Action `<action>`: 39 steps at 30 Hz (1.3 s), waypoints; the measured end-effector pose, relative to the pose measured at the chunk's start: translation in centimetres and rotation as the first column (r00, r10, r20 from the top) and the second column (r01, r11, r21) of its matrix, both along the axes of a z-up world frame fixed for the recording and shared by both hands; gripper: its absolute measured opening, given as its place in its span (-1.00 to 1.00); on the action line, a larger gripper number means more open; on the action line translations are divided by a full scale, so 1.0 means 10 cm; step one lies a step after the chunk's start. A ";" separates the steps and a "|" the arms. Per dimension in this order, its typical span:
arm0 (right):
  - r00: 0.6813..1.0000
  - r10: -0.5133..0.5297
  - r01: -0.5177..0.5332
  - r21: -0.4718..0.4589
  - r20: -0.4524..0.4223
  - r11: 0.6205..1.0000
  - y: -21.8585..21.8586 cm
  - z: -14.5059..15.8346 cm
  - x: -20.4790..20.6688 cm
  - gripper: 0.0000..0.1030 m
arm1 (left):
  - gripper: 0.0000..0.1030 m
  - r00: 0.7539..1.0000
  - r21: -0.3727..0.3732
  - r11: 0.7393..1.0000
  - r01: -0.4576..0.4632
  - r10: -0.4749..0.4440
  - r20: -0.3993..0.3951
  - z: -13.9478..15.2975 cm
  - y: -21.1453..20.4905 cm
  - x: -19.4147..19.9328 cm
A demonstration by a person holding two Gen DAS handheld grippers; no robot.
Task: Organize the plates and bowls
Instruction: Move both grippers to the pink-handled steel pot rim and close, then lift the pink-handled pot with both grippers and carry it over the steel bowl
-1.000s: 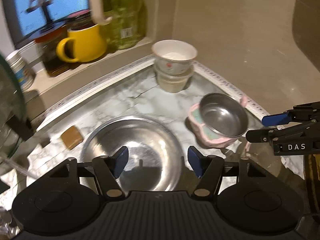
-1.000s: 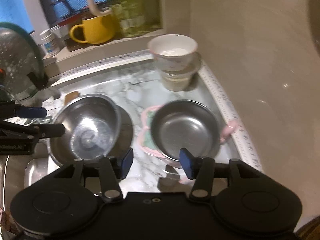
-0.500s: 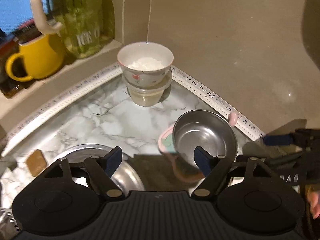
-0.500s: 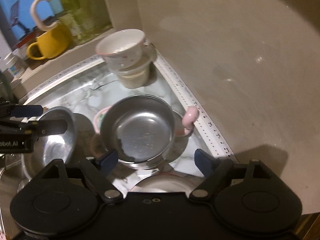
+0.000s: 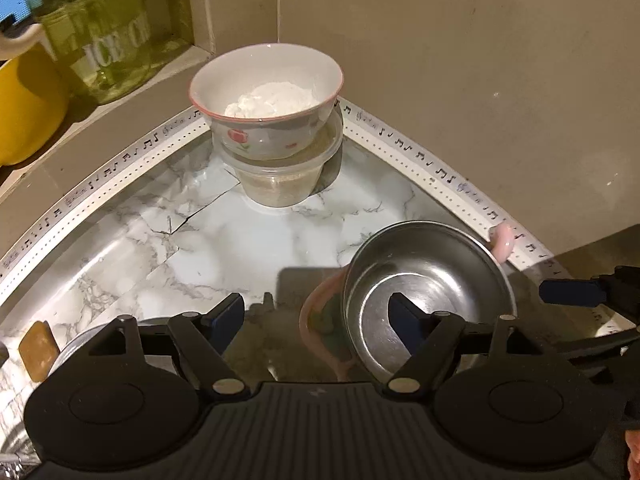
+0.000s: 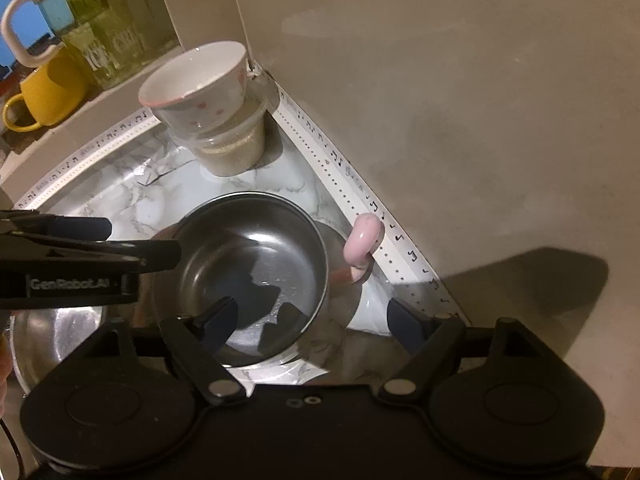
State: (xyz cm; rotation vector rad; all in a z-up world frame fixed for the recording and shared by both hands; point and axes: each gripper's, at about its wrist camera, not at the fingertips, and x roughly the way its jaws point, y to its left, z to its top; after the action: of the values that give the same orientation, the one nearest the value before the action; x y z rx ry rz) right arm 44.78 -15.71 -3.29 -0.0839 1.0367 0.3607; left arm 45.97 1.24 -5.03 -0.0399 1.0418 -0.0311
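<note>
1. A marble-patterned counter (image 5: 280, 236) is seen in a corner of beige walls, edged with a white strip printed with music notes (image 5: 420, 160).
2. On the ledge at far left a yellow mug (image 6: 48, 96) and a green glass jar (image 5: 104, 36) are seen.
3. In the far corner a white bowl with a pink rim (image 5: 266, 92), holding something white, is stacked on a clear plastic container (image 5: 280, 184).
4. A small steel bowl (image 5: 428, 300) is set inside a pink dish (image 6: 362, 240) at near right, close to the strip.
5. A larger steel bowl (image 6: 56, 336) is partly shown at near left.
6. The left gripper (image 5: 316, 316) is held with its jaws spread wide; nothing is pinched, and its right finger is seen over the small steel bowl.
7. The right gripper (image 6: 312, 316) is likewise spread wide and empty, its left finger over the bowl's interior; contact cannot be told.
</note>
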 end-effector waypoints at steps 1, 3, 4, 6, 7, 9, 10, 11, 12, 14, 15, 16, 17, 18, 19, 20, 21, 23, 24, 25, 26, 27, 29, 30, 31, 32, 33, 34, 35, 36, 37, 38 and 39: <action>1.000 0.001 -0.001 -0.002 -0.004 1.000 0.01 -0.02 0.01 0.52 | 0.52 1.000 0.001 1.000 0.006 -0.006 -0.005 -0.02 0.00 0.02; 1.000 -0.001 0.001 -0.003 -0.011 1.000 0.02 -0.04 0.03 0.44 | 0.52 1.000 0.006 1.000 0.013 -0.013 -0.014 -0.07 -0.02 0.06; 1.000 -0.002 0.002 -0.004 -0.013 1.000 0.02 -0.06 0.04 0.42 | 0.52 1.000 0.009 1.000 0.016 -0.016 -0.017 -0.09 -0.02 0.08; 1.000 -0.005 0.005 -0.001 -0.018 1.000 0.03 -0.08 0.05 0.36 | 0.51 0.999 0.002 1.000 0.022 -0.022 -0.024 -0.12 -0.02 0.10; 1.000 -0.007 0.007 0.001 -0.021 1.000 0.04 -0.10 0.07 0.35 | 0.49 0.999 -0.005 1.000 0.022 -0.022 -0.027 -0.14 -0.02 0.11; 0.999 -0.011 0.011 0.001 -0.030 1.000 0.04 -0.12 0.08 0.21 | 0.24 0.999 -0.019 1.000 0.024 -0.025 -0.039 -0.17 -0.01 0.13; 0.999 -0.012 0.012 0.001 -0.032 1.000 0.04 -0.13 0.09 0.18 | 0.24 0.999 -0.022 0.999 0.024 -0.024 -0.044 -0.18 -0.02 0.14; 0.999 -0.012 0.012 0.001 -0.034 1.000 0.04 -0.14 0.09 0.13 | 0.24 0.999 -0.022 0.999 0.023 -0.024 -0.045 -0.19 -0.02 0.14; 0.999 -0.011 0.011 0.001 -0.038 1.000 0.04 -0.16 0.09 0.10 | 0.23 0.999 -0.020 1.000 0.024 -0.025 -0.046 -0.20 -0.02 0.14; 0.999 -0.011 0.011 0.001 -0.040 1.000 0.04 -0.17 0.10 0.06 | 0.21 0.998 -0.017 1.000 0.022 -0.022 -0.052 -0.22 -0.02 0.15; 0.999 -0.010 0.010 0.003 -0.043 1.000 0.04 -0.18 0.10 0.02 | 0.15 0.998 -0.018 1.000 0.019 -0.020 -0.053 -0.23 -0.02 0.15; 0.999 -0.009 0.009 0.003 -0.045 1.000 0.04 -0.19 0.10 -0.01 | 0.12 0.998 -0.021 1.000 0.017 -0.018 -0.057 -0.23 -0.01 0.16; 0.999 -0.009 0.009 0.001 -0.046 1.000 0.04 -0.19 0.11 -0.05 | 0.06 0.998 -0.027 1.000 0.015 -0.016 -0.061 -0.24 -0.01 0.16; 0.999 -0.009 0.009 -0.001 -0.047 1.000 0.04 -0.20 0.11 -0.08 | 0.00 0.998 -0.035 0.999 0.011 -0.013 -0.064 -0.25 0.00 0.17; 0.999 -0.008 0.008 0.000 -0.048 1.000 0.03 -0.20 0.10 -0.09 | -0.02 0.998 -0.041 0.999 0.009 -0.011 -0.067 -0.25 0.00 0.17; 0.999 -0.008 0.008 0.001 -0.049 1.000 0.03 -0.21 0.11 -0.14 | -0.10 0.998 -0.044 0.999 0.009 -0.012 -0.068 -0.25 0.00 0.17; 0.999 -0.007 0.007 -0.003 -0.050 1.000 0.04 -0.21 0.11 -0.19 | -0.21 0.997 -0.044 0.999 0.010 -0.013 -0.070 -0.25 0.00 0.17; 0.999 -0.006 0.005 -0.008 -0.050 1.000 0.05 -0.21 0.11 -0.23 | -0.35 0.997 -0.054 0.999 -0.001 -0.003 -0.075 -0.26 0.02 0.17; 0.999 -0.006 0.006 -0.009 -0.049 1.000 0.05 -0.21 0.11 -0.29 | -0.37 0.997 -0.063 0.998 -0.009 0.004 -0.075 -0.26 0.03 0.16; 0.999 -0.006 0.006 -0.008 -0.048 1.000 0.05 -0.21 0.11 -0.31 | -0.38 0.997 -0.065 0.998 -0.013 0.008 -0.073 -0.25 0.03 0.16; 0.999 -0.006 0.006 -0.007 -0.049 1.000 0.05 -0.21 0.11 -0.36 | -0.40 0.997 -0.062 0.998 -0.015 0.010 -0.071 -0.25 0.03 0.15; 0.999 -0.007 0.007 -0.007 -0.047 1.000 0.05 -0.21 0.12 -0.41 | -0.42 0.998 -0.057 0.998 -0.017 0.013 -0.069 -0.24 0.03 0.15; 0.999 -0.010 0.009 -0.006 -0.044 1.000 0.05 -0.20 0.12 -0.52 | -0.47 0.997 -0.068 0.997 -0.020 0.015 -0.072 -0.23 0.03 0.15; 0.999 -0.009 0.009 -0.008 -0.043 1.000 0.06 -0.20 0.12 -0.59 | -0.47 0.997 -0.067 0.997 -0.024 0.019 -0.075 -0.23 0.03 0.15; 0.999 -0.006 0.006 -0.010 -0.041 1.000 0.06 -0.19 0.12 -0.63 | -0.47 0.997 -0.063 0.998 -0.025 0.020 -0.076 -0.24 0.02 0.15; 0.999 -0.006 0.005 -0.009 -0.037 1.000 0.07 -0.18 0.12 -0.70 | -0.47 0.997 -0.060 0.998 -0.024 0.019 -0.076 -0.24 0.02 0.15; 0.999 -0.007 0.006 -0.013 -0.034 1.000 0.07 -0.18 0.11 -0.71 | -0.47 0.997 -0.056 0.998 -0.022 0.018 -0.075 -0.24 0.01 0.14; 1.000 -0.006 0.005 -0.018 -0.031 1.000 0.08 -0.17 0.11 -0.71 | -0.47 0.997 -0.056 0.998 -0.022 0.018 -0.074 -0.23 0.00 0.14; 1.000 -0.004 0.004 -0.023 -0.026 1.000 0.09 -0.18 0.10 -0.72 | -0.48 0.997 -0.056 0.998 -0.025 0.021 -0.071 -0.23 0.00 0.13; 1.000 -0.001 0.000 -0.029 -0.020 1.000 0.09 -0.18 0.09 -0.72 | -0.48 0.997 -0.053 0.998 -0.025 0.022 -0.067 -0.22 0.00 0.12; 1.000 0.001 -0.001 -0.032 -0.016 0.999 0.10 -0.18 0.08 -0.72 | -0.48 0.998 -0.048 0.999 -0.024 0.021 -0.064 -0.21 -0.01 0.11; 1.000 -0.001 0.000 -0.030 -0.014 1.000 0.10 -0.18 0.07 -0.73 | -0.48 0.998 -0.044 0.999 -0.024 0.021 -0.061 -0.20 -0.01 0.10; 1.000 0.001 -0.002 -0.032 -0.013 1.000 0.10 -0.18 0.06 -0.73 | -0.48 0.998 -0.043 0.999 -0.026 0.024 -0.059 -0.18 -0.02 0.09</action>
State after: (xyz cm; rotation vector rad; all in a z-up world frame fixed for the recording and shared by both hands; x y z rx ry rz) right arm 45.42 -14.72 -5.08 -0.1107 1.0549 0.3466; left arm 46.84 1.08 -6.85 -0.0940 1.0990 -0.0301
